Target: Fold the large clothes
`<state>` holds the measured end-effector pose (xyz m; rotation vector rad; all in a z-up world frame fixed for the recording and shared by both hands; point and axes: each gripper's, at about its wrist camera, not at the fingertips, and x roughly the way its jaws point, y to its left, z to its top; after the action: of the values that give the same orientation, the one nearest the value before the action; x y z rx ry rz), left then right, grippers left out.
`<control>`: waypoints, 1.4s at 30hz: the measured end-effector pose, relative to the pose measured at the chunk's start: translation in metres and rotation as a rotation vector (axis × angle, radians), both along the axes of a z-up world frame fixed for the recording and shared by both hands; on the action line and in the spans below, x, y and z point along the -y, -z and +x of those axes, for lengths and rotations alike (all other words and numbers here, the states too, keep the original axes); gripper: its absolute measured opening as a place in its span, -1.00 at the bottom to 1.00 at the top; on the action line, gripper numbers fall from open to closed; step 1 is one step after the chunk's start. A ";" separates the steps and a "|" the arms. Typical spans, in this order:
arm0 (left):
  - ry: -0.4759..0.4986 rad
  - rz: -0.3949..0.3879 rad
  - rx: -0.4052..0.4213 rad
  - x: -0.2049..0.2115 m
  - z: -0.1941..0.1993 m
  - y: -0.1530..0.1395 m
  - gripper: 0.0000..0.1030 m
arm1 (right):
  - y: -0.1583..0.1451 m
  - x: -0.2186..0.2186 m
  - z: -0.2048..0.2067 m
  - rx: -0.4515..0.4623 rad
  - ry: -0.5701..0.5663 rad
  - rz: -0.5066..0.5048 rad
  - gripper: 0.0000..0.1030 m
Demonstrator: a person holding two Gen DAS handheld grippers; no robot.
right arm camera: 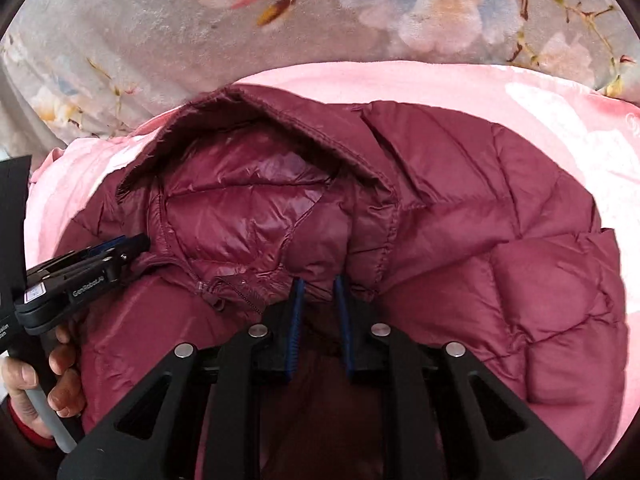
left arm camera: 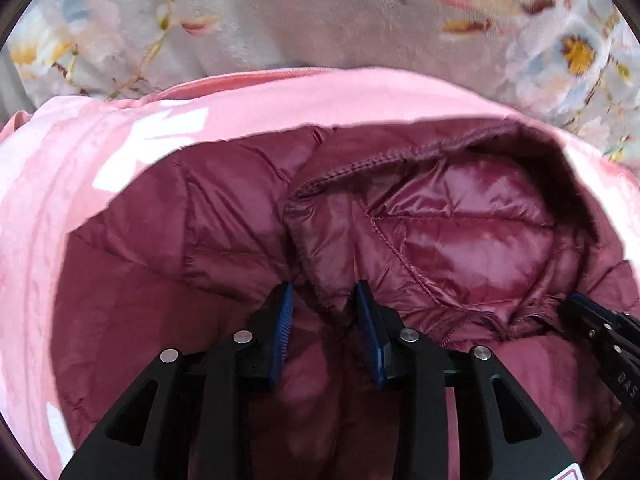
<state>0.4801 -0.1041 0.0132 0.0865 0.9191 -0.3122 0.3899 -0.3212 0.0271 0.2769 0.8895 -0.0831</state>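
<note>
Left wrist view: the left gripper (left arm camera: 324,292) stands part-open, nothing pinched, over the maroon puffer jacket (left arm camera: 208,248) lying on a pink blanket (left arm camera: 60,200) – right wrist view: the right gripper (right arm camera: 320,284), narrowly parted, by the hood (right arm camera: 248,216); grip unclear

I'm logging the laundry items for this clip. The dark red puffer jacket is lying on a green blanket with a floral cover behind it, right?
Not quite: the blanket under the dark red puffer jacket is pink with white markings, not green. The right wrist view shows it clearly. The rest holds: a floral cover lies behind it.
</note>
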 end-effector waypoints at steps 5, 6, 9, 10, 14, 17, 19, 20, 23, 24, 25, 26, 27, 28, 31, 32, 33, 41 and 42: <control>-0.057 -0.043 0.092 -0.035 0.006 -0.057 -0.35 | -0.065 0.015 -0.004 0.176 0.075 -0.038 -0.53; -0.080 -0.052 0.112 -0.039 0.012 -0.070 -0.35 | -0.073 0.019 0.001 0.197 0.089 -0.024 -0.48; -0.121 -0.081 0.123 -0.033 0.031 -0.097 -0.35 | -0.088 0.028 0.036 0.223 0.133 0.014 -0.37; -0.121 -0.094 0.115 -0.028 0.038 -0.100 -0.35 | -0.087 0.031 0.045 0.221 0.144 0.029 -0.37; -0.105 -0.126 0.020 0.003 0.064 -0.086 -0.33 | -0.068 0.037 0.070 0.198 0.182 0.074 -0.37; -0.105 -0.053 -0.011 0.025 0.070 -0.056 -0.33 | -0.041 0.030 0.079 0.126 0.148 0.036 -0.37; -0.095 -0.003 -0.017 0.030 0.068 -0.036 -0.33 | -0.023 0.025 0.074 0.084 0.113 -0.008 -0.37; -0.085 0.016 -0.025 0.031 0.067 -0.024 -0.32 | -0.017 0.023 0.071 0.073 0.101 -0.033 -0.37; -0.056 0.047 0.006 0.026 0.058 -0.003 -0.25 | 0.000 0.019 0.063 0.064 0.070 -0.108 -0.41; -0.048 0.055 0.026 0.026 0.054 0.001 -0.24 | 0.004 0.018 0.062 0.073 0.059 -0.124 -0.41; -0.045 0.058 0.041 0.025 0.051 0.003 -0.23 | 0.006 0.016 0.060 0.081 0.053 -0.141 -0.41; -0.043 0.062 0.064 0.025 0.048 0.007 -0.21 | 0.007 0.014 0.060 0.087 0.051 -0.155 -0.41; -0.045 0.063 0.077 0.025 0.046 0.009 -0.20 | 0.009 0.012 0.058 0.093 0.052 -0.172 -0.41; -0.046 0.066 0.094 0.025 0.043 0.012 -0.19 | 0.011 0.009 0.058 0.098 0.055 -0.192 -0.40; -0.047 0.075 0.116 0.029 0.040 0.014 -0.17 | 0.011 0.006 0.059 0.100 0.057 -0.217 -0.40; -0.049 0.077 0.119 0.030 0.040 0.015 -0.16 | 0.010 0.006 0.059 0.101 0.057 -0.214 -0.40; -0.050 0.079 0.121 0.031 0.040 0.014 -0.15 | 0.011 0.006 0.060 0.101 0.057 -0.212 -0.40; -0.077 0.123 0.135 0.033 0.042 0.014 0.10 | 0.011 0.007 0.059 0.102 0.057 -0.221 -0.38; -0.078 0.125 0.135 0.033 0.042 0.014 0.11 | 0.011 0.006 0.059 0.103 0.057 -0.225 -0.37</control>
<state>0.5223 -0.1373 -0.0011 0.1841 0.8055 -0.1739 0.4489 -0.3268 0.0164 0.0954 0.7628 -0.2186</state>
